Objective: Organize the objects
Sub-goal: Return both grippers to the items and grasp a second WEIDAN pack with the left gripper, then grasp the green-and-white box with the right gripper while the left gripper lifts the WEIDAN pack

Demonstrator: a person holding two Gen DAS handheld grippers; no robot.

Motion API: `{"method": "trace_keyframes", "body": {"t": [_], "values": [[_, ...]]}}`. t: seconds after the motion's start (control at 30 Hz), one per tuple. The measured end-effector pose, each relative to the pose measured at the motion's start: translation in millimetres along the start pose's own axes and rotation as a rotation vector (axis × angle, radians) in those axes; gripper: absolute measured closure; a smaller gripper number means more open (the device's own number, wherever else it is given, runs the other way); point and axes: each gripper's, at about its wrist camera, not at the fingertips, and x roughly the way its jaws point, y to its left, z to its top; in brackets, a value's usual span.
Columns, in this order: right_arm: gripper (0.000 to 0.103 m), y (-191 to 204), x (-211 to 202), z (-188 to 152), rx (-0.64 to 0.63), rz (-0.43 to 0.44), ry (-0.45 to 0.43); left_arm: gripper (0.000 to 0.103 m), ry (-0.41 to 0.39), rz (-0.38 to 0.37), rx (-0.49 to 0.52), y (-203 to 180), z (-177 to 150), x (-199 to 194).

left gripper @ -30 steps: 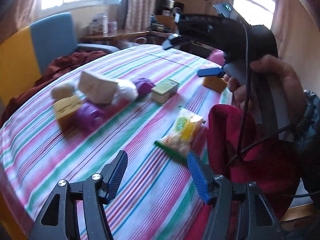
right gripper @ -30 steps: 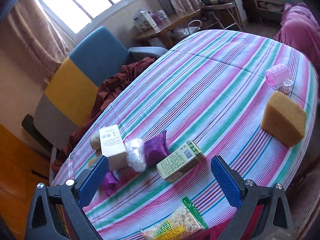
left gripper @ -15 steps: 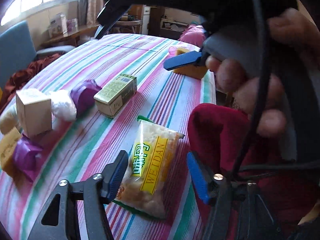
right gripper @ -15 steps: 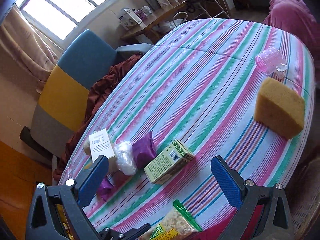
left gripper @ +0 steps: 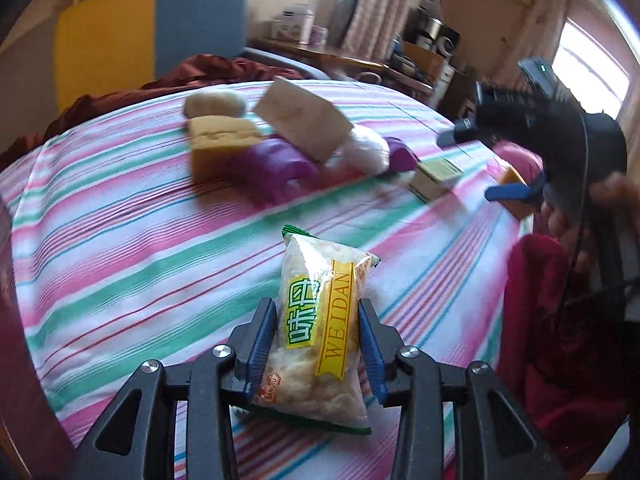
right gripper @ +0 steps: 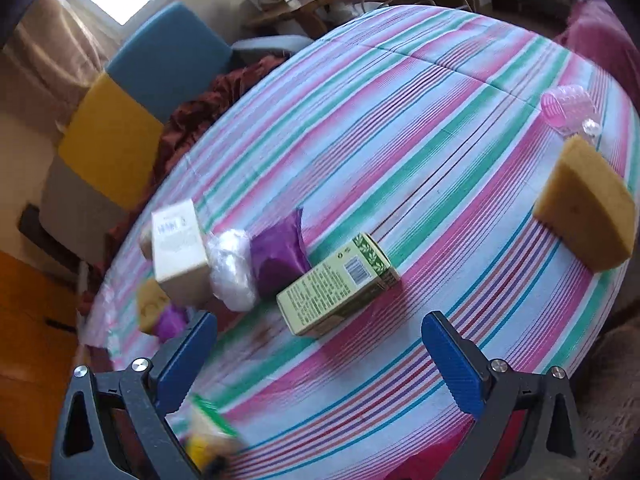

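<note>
round table [right gripper: 400,92] under a striped pink, green and white cloth fills both views. behind its far edge, a blue, yellow and grey armchair [right gripper: 132,92] with a dark red cloth [right gripper: 208,112] bunched on the seat.

yellow sponge wedge [right gripper: 588,212] sits alone near the table's right edge, a pink ribbed cup [right gripper: 566,114] lying on its side just beyond it.

cluster on the left half of the table: pale cardboard box [right gripper: 178,248], tilted; a white crinkled plastic bundle [right gripper: 232,268] touching it; a purple packet [right gripper: 280,256] against the bundle; green printed carton [right gripper: 340,284] lying flat just beside the purple packet. a second sponge [left gripper: 220,140] and another purple item [left gripper: 276,168] lie at the cluster's near-left side, both blurred.

left gripper [left gripper: 318,344]: blue pads pressed against both long sides of the snack bag [left gripper: 320,320], clamped on it. the bag's lower half lies between the fingers, its green-edged top end pointing away over the cloth near the table's front edge. clear wrapper, yellow band, pale puffed pieces inside. whether it is lifted or resting, cannot tell.

right gripper [right gripper: 320,360]: fingers spread wide, nothing between them, hovering above the cloth with the green carton just beyond the tips. in the left view it hangs over the right side of the table, held in a hand [left gripper: 588,216].
</note>
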Motion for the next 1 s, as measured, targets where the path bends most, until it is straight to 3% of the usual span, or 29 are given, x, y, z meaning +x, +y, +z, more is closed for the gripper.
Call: {"method": "trace_keyframes", "body": {"t": [0.13,0.4,0.8,0.83,0.87,1.0], "values": [[0.000,15.5,10.7,-2.3,-0.139,-0.148,-0.005,0.062,-0.017,0.015,0.012,0.1,-1.9,2.5],[0.000,26.0,22.4,4.2,-0.283,-0.298,-0.030,0.062,-0.037,0.006,0.005,-4.6,-6.2,4.6],[0.002,34.8,49.0,13.0,-0.367,-0.307,0.043,0.060,-0.056,-0.002,-0.001,-1.7,-8.3,4.3],[0.006,35.1,50.5,11.6,-0.373,-0.300,0.053,0.060,-0.058,0.001,0.003,-2.1,-8.7,4.1],[0.028,35.3,51.8,10.6,-0.378,-0.300,0.066,0.060,-0.060,0.004,0.006,-2.6,-8.9,4.1],[0.027,38.4,49.1,8.2,-0.390,-0.273,0.059,0.061,-0.063,0.009,0.011,-3.3,-9.3,3.6]]}}
